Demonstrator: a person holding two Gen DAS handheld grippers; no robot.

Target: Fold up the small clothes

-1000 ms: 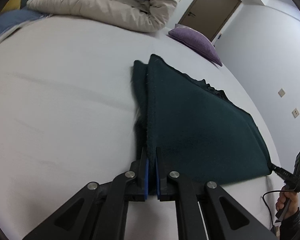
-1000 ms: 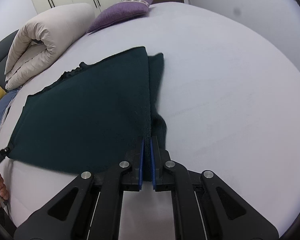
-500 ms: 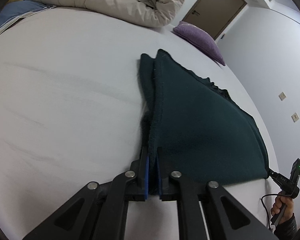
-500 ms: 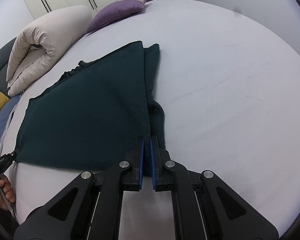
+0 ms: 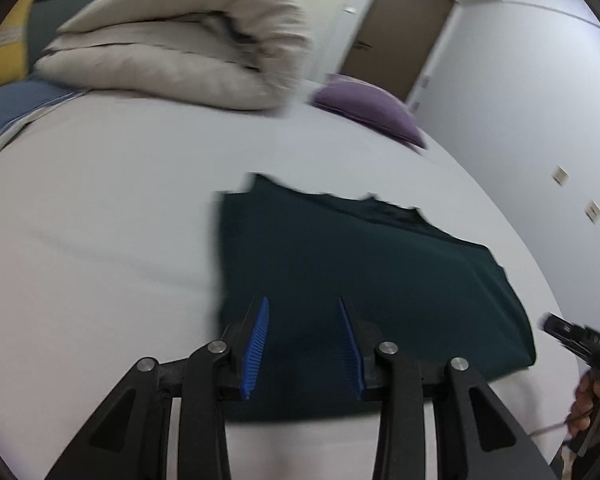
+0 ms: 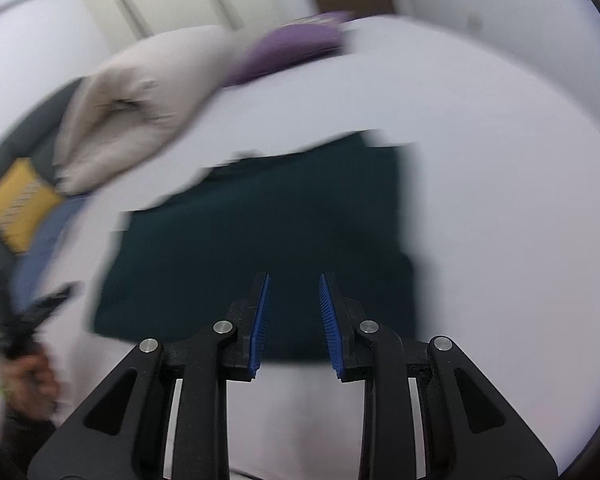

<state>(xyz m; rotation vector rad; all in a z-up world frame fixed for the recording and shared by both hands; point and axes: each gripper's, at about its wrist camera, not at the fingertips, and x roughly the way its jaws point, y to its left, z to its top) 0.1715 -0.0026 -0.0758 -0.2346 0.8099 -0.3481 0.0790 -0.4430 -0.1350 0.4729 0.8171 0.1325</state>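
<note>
A dark green garment [image 5: 360, 280] lies folded flat on the white bed [image 5: 100, 220]. It also shows in the right wrist view [image 6: 268, 232]. My left gripper [image 5: 303, 304] is open and empty, held above the garment's near left edge. My right gripper [image 6: 294, 280] is open and empty, held above the garment's near right part. The other gripper shows at the right edge of the left wrist view [image 5: 580, 340], held in a hand. Both views are blurred by motion.
A rolled beige duvet [image 5: 180, 40] lies at the head of the bed, with a purple pillow [image 5: 372, 108] to its right. A yellow cushion [image 5: 4, 56] and a blue cloth [image 5: 12, 104] are at the far left. A brown door [image 5: 400, 28] stands behind.
Both grippers have opened and let go of the garment's edges. The garment now lies flat on the bed. Both grippers have lifted and tilted up.
</note>
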